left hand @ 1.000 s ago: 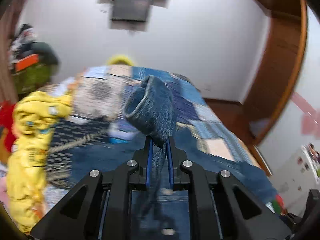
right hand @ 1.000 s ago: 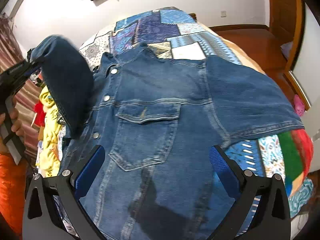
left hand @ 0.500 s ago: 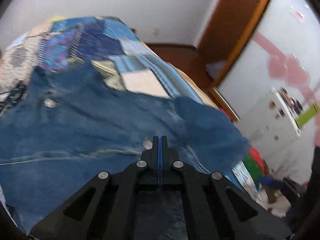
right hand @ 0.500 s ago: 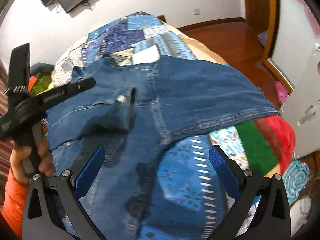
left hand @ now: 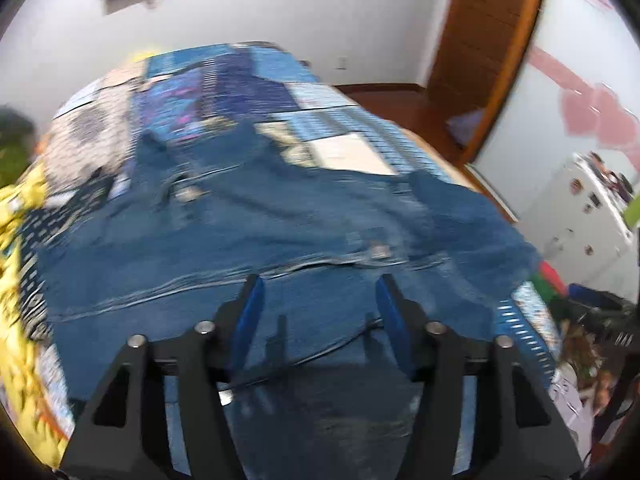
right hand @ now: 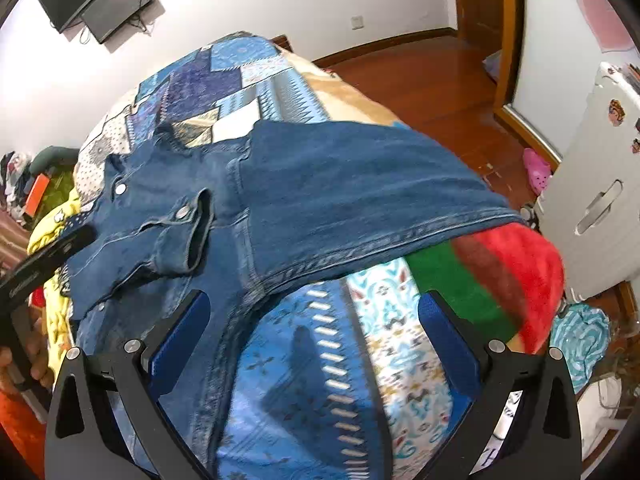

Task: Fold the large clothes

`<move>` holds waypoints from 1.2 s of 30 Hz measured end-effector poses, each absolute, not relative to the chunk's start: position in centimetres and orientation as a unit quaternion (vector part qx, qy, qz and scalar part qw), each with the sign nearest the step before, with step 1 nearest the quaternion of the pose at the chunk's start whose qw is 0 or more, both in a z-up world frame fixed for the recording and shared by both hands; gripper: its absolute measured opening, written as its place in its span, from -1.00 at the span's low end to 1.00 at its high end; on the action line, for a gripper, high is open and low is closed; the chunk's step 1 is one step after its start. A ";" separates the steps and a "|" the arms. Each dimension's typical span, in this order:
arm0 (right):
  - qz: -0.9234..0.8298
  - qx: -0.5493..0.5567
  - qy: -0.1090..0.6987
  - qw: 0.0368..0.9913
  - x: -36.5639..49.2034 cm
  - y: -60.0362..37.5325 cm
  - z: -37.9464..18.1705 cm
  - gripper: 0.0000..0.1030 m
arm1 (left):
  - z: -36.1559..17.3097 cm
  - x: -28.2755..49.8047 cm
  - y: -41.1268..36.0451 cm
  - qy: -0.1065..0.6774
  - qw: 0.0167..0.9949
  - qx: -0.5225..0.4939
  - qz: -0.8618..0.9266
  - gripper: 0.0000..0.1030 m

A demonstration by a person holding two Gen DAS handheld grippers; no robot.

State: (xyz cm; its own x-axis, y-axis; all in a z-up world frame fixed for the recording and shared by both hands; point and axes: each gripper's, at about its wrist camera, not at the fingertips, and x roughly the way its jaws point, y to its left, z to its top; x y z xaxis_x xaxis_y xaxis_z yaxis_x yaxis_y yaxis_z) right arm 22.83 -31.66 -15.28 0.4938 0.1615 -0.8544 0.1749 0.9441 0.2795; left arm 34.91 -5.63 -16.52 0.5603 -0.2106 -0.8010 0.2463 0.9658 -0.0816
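Left gripper (left hand: 318, 300) low in the foreground, jaws spread apart, empty, blue pads facing each other above a denim shirt (left hand: 248, 240). Shirt spread flat across a patchwork-quilted bed (left hand: 256, 76); yellow garment (left hand: 16, 280) just left of the shirt, white cabinet (left hand: 576, 216) well right, wooden door frame (left hand: 484, 44) beyond it.

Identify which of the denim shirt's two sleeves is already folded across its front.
The cuffed sleeve nearer the yellow clothes lies folded over the denim shirt; the other sleeve lies spread toward the red blanket.
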 end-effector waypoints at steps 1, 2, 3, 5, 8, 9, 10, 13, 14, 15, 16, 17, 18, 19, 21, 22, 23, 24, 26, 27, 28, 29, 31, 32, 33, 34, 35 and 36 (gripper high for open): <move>-0.009 0.166 0.503 0.848 22.9 -32.0 -15.3 1.00 | -16.6 34.7 -4.9 0.452 0.884 0.018 -0.119 0.19; -0.015 0.164 0.503 0.848 23.0 -32.4 -15.4 1.00 | -16.9 34.4 -3.7 0.454 0.885 0.015 -0.105 0.21; -0.021 0.163 0.504 0.848 23.2 -32.8 -15.5 1.00 | -17.1 34.2 -2.8 0.456 0.885 0.010 -0.097 0.25; -0.035 0.162 0.506 0.846 23.4 -33.8 -15.9 1.00 | -17.6 33.6 -0.8 0.461 0.884 -0.001 -0.075 0.32; -0.043 0.169 0.511 0.842 23.7 -35.3 -16.6 1.00 | -18.4 32.7 1.6 0.468 0.882 -0.015 -0.046 0.37; -0.044 0.176 0.514 0.839 23.8 -35.8 -17.0 1.00 | -18.7 32.3 2.4 0.471 0.881 -0.017 -0.036 0.39; -0.046 0.183 0.517 0.835 24.0 -36.2 -17.3 1.00 | -19.0 32.0 3.0 0.473 0.881 -0.018 -0.029 0.39; -0.047 0.215 0.526 0.821 24.7 -38.0 -18.6 1.00 | -19.8 31.2 4.3 0.479 0.878 -0.021 -0.014 0.41; -0.047 0.224 0.531 0.816 25.0 -38.4 -18.9 1.00 | -20.1 30.8 4.5 0.482 0.876 -0.019 -0.008 0.41; -0.049 0.234 0.535 0.811 25.3 -38.9 -19.3 1.00 | -20.4 30.5 4.7 0.484 0.875 -0.015 -0.004 0.41; -0.052 0.245 0.538 0.805 25.5 -39.5 -19.8 1.00 | -20.6 30.1 4.9 0.486 0.874 -0.012 0.001 0.41; -0.053 0.252 0.539 0.802 25.7 -39.7 -20.0 1.00 | -20.8 29.9 5.0 0.487 0.873 -0.010 0.003 0.41; -0.051 0.262 0.540 0.798 26.0 -40.1 -20.4 1.00 | -21.0 29.5 5.1 0.489 0.872 -0.012 0.005 0.41; -0.048 0.276 0.540 0.793 26.3 -40.6 -20.9 1.00 | -21.2 29.2 5.3 0.490 0.871 -0.016 0.004 0.41; -0.047 0.294 0.539 0.788 26.9 -41.3 -21.5 0.97 | -21.6 28.8 5.7 0.496 0.868 -0.034 0.003 0.42; -0.047 0.297 0.536 0.789 27.2 -41.5 -21.8 0.92 | -21.7 28.7 6.0 0.499 0.865 -0.045 0.002 0.42; -0.047 0.298 0.534 0.790 27.4 -41.6 -22.0 0.88 | -21.8 28.6 6.2 0.501 0.864 -0.051 0.003 0.42; -0.048 0.299 0.533 0.790 27.8 -41.8 -22.3 0.85 | -21.9 28.5 6.3 0.502 0.863 -0.055 0.005 0.42; -0.058 0.303 0.531 0.789 28.3 -42.4 -22.9 0.66 | -22.1 28.3 6.4 0.503 0.862 -0.058 0.012 0.42; -0.065 0.309 0.526 0.790 28.6 -42.8 -23.2 0.61 | -22.1 28.2 6.5 0.504 0.862 -0.059 0.015 0.42; -0.076 0.313 0.517 0.793 28.7 -43.1 -23.3 0.42 | -22.0 28.1 6.5 0.504 0.861 -0.060 0.017 0.42; -0.103 0.304 0.510 0.798 28.9 -43.3 -23.4 0.12 | -22.0 27.9 6.5 0.504 0.861 -0.059 0.019 0.42; -0.130 0.277 0.508 0.805 29.4 -43.2 -23.2 -0.07 | -21.9 27.6 6.5 0.501 0.863 -0.054 0.022 0.42; -0.133 0.272 0.505 0.808 29.5 -43.2 -23.1 -0.20 | -21.8 27.4 6.5 0.500 0.864 -0.050 0.023 0.42; -0.138 0.264 0.502 0.812 29.6 -43.1 -22.9 -0.29 | -21.9 27.2 6.4 0.500 0.865 -0.047 0.024 0.42; -0.144 0.255 0.500 0.815 29.8 -43.0 -22.7 -0.41 | -21.9 27.1 6.4 0.500 0.865 -0.043 0.025 0.42; -0.146 0.247 0.497 0.819 29.9 -42.9 -22.4 -0.48 | -21.9 27.0 6.4 0.500 0.865 -0.041 0.025 0.42; -0.144 0.242 0.494 0.823 30.0 -42.7 -21.9 -0.52 | -21.9 26.9 6.4 0.500 0.865 -0.040 0.024 0.42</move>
